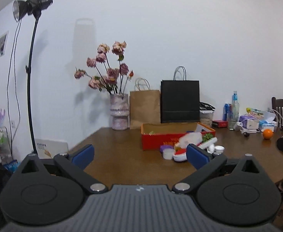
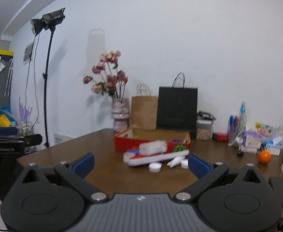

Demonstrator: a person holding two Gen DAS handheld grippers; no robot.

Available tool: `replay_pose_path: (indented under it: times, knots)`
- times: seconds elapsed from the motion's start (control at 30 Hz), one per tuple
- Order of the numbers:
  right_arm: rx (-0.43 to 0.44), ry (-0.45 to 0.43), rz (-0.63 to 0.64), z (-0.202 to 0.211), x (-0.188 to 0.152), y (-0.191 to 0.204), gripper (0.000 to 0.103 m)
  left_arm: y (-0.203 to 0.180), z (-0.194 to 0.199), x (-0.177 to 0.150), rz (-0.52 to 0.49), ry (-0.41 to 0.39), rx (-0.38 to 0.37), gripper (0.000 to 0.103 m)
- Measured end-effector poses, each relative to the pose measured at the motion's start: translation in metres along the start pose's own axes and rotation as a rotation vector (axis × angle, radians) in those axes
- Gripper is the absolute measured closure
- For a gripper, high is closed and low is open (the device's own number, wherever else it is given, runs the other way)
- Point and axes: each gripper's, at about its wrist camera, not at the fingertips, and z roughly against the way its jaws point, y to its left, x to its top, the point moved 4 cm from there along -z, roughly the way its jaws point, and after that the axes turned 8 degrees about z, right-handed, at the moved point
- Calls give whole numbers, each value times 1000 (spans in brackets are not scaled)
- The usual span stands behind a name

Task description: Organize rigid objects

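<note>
An open red box (image 1: 156,142) (image 2: 133,142) stands on the brown table (image 1: 122,154) (image 2: 106,164). In front of it lies a heap of small items: a long red and white case (image 2: 155,158), white round lids (image 2: 155,167), a purple jar (image 1: 165,147), a clear packet (image 2: 153,147) and a green piece (image 2: 179,147). My left gripper (image 1: 140,154) is open and empty, held above the near table edge. My right gripper (image 2: 140,163) is open and empty, short of the heap. The left gripper's body shows at the left edge of the right wrist view (image 2: 9,145).
A vase of dried flowers (image 1: 119,112), a brown paper bag (image 1: 144,108) and a black paper bag (image 1: 180,101) stand against the wall behind the box. Bottles, a can and packets crowd the right side, with an orange (image 1: 267,134) (image 2: 264,157). A studio light stand (image 1: 30,96) stands left.
</note>
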Motion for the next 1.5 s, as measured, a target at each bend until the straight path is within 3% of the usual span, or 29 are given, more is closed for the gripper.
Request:
replay_pose_path:
  times: [0.37, 0.6, 0.7, 0.9, 0.97, 1.17, 1.5]
  knots:
    - [-77, 31, -38, 8, -27, 1, 0, 3, 11, -11, 55, 34, -14, 0]
    - [-50, 40, -15, -5, -34, 1, 0, -4, 2, -18, -1, 48, -20, 0]
    - [-54, 62, -3, -21, -43, 0, 0, -8, -16, -27, -28, 92, -25, 0]
    - [-28, 103, 10, -63, -47, -9, 2, -13, -65, -37, -7, 186, -40, 0]
    - [-26, 126, 10, -83, -45, -14, 7, -16, -84, -36, 2, 198, -47, 0]
    - [1, 182, -50, -150, -41, -36, 11, -31, -158, -34, -15, 262, -45, 1]
    - [44, 290, -33, -273, -28, -72, 27, -40, -304, -23, 78, 399, -101, 22]
